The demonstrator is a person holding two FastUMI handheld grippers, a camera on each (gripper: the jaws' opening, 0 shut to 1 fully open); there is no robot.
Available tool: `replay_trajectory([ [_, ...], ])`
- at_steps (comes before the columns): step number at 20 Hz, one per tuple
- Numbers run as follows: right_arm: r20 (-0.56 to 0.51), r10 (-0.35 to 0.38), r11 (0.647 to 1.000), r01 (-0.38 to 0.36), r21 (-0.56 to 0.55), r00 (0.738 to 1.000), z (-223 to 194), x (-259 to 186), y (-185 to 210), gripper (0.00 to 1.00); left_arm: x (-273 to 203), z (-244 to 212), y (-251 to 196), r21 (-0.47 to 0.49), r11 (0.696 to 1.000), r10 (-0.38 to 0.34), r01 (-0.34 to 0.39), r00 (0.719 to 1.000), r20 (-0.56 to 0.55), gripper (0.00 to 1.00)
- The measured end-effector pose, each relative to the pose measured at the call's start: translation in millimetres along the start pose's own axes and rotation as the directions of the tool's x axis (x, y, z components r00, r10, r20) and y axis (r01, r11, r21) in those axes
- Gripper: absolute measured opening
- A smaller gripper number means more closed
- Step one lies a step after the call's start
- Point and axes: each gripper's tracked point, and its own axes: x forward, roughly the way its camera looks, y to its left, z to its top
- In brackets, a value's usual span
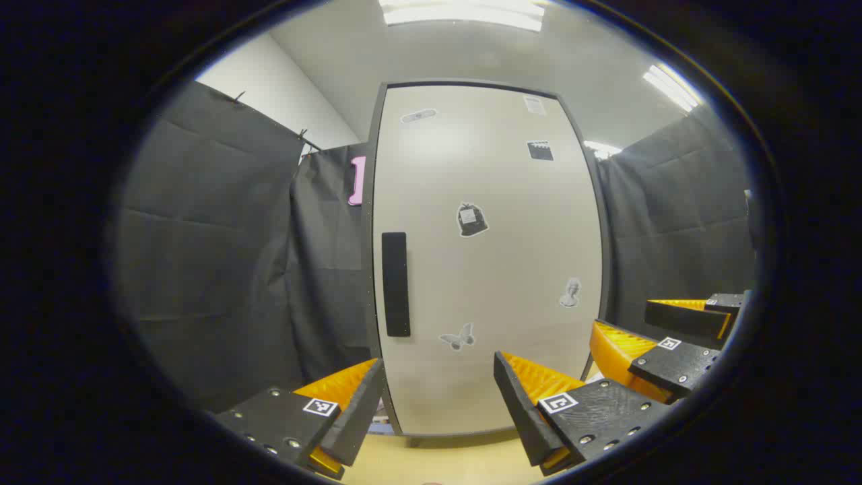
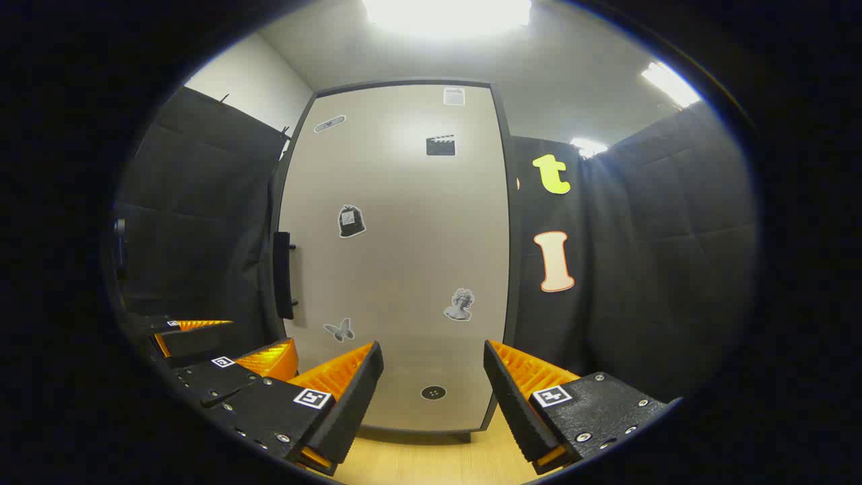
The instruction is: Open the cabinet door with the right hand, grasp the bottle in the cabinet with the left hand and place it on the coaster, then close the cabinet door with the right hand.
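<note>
A tall pale cabinet door (image 1: pixel 485 269) stands closed ahead, with stickers on it and a dark vertical handle (image 1: pixel 396 284) near its left edge. My left gripper (image 1: pixel 438 397) is open in front of the door's lower part, nothing between its fingers. Off to its right the right gripper (image 1: pixel 673 337) hangs at similar height. In the right gripper view the same door (image 2: pixel 397 269) faces me, its handle (image 2: pixel 283 275) at the left edge. My right gripper (image 2: pixel 431 391) is open and apart from the door, and the left gripper (image 2: pixel 202 343) is beside it on the left.
Black cloth walls (image 1: pixel 222 256) flank the cabinet on both sides. A light wooden tabletop (image 2: pixel 431 458) runs under the cabinet's foot. A small round dark fitting (image 2: pixel 433 392) sits low on the door.
</note>
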Motion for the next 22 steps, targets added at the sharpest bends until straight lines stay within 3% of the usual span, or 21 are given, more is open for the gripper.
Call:
replay_trajectory([
  [1,0.002,0.000,1.000,0.000,-0.004,1.000,0.7,1.3,0.0,0.93,-0.1,1.8,0.7,-0.004,1.000,0.003,-0.003,1.000,0.004,0.92],
  [6,-0.013,0.034,0.999,-0.034,0.022,0.999,0.2,4.0,8.8,0.93,-2.0,2.2,4.6,-0.005,1.000,0.012,-0.012,1.000,0.007,0.92],
  [14,-0.037,0.007,0.999,-0.005,0.038,0.999,-1.8,7.0,2.4,0.93,2.9,-0.3,5.8,-0.012,1.000,-0.010,0.010,1.000,0.001,0.92],
  [15,-0.038,0.004,0.999,-0.002,0.042,0.999,-1.8,6.9,1.7,0.93,2.5,0.3,5.1,-0.013,1.000,-0.014,0.014,1.000,0.001,0.88],
  [16,-0.038,0.002,0.999,-0.001,0.041,0.999,-1.0,7.8,1.9,0.93,1.1,0.9,4.2,-0.012,1.000,-0.019,0.019,1.000,0.003,0.92],
  [22,-0.027,0.002,1.000,-0.002,0.010,1.000,2.7,5.8,0.9,0.93,-2.9,3.8,4.3,-0.010,1.000,-0.025,0.025,1.000,0.008,0.92],
])
